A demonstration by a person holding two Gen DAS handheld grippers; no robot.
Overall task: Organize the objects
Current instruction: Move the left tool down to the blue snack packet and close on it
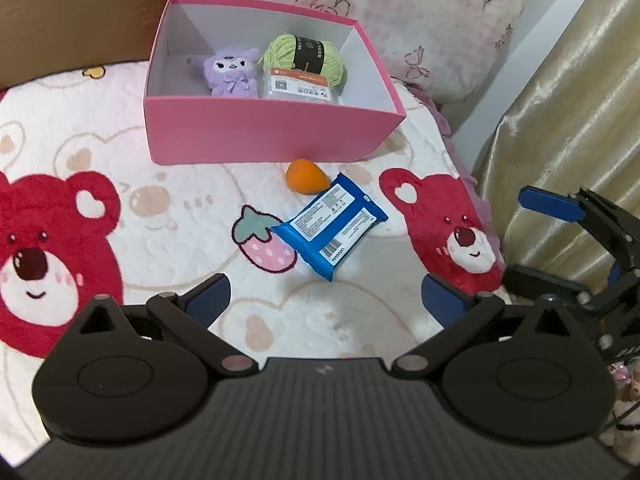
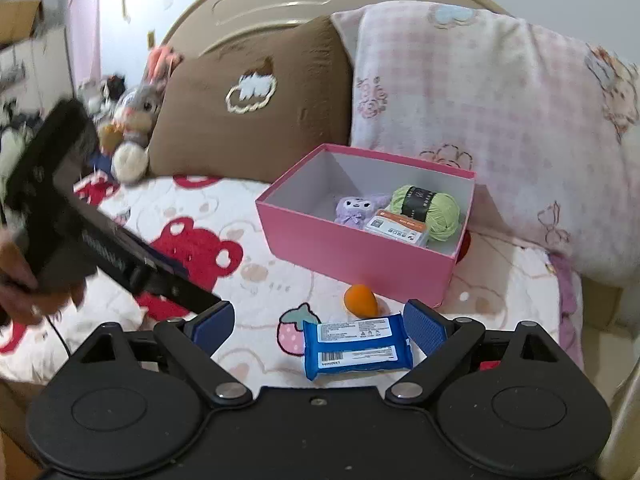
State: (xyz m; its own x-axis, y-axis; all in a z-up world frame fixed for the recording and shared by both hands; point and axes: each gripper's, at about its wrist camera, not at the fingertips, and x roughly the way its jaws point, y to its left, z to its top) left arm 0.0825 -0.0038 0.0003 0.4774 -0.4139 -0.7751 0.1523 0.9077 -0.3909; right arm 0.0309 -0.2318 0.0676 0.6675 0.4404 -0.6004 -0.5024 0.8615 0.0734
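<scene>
A pink box [image 1: 264, 136] [image 2: 352, 254] stands open on the bed. Inside it are a purple plush [image 1: 230, 72] [image 2: 354, 209], a green yarn ball [image 1: 304, 58] [image 2: 430, 208] and a small labelled packet [image 1: 298, 88] [image 2: 396, 232]. In front of the box lie an orange egg-shaped sponge [image 1: 306, 176] [image 2: 360, 300] and a blue wipes pack [image 1: 330, 226] [image 2: 356, 346]. My left gripper [image 1: 326, 300] is open and empty, short of the pack. My right gripper [image 2: 320, 326] is open with the pack lying between its fingers; it also shows at the right edge of the left wrist view [image 1: 568, 240].
The bed has a white blanket with red bears [image 1: 52, 240] [image 2: 196, 248]. A brown pillow [image 2: 248, 108] and a pink checked pillow [image 2: 480, 112] lean at the headboard, with a stuffed rabbit [image 2: 136, 120] to the left. A gold curtain [image 1: 568, 100] hangs at the right.
</scene>
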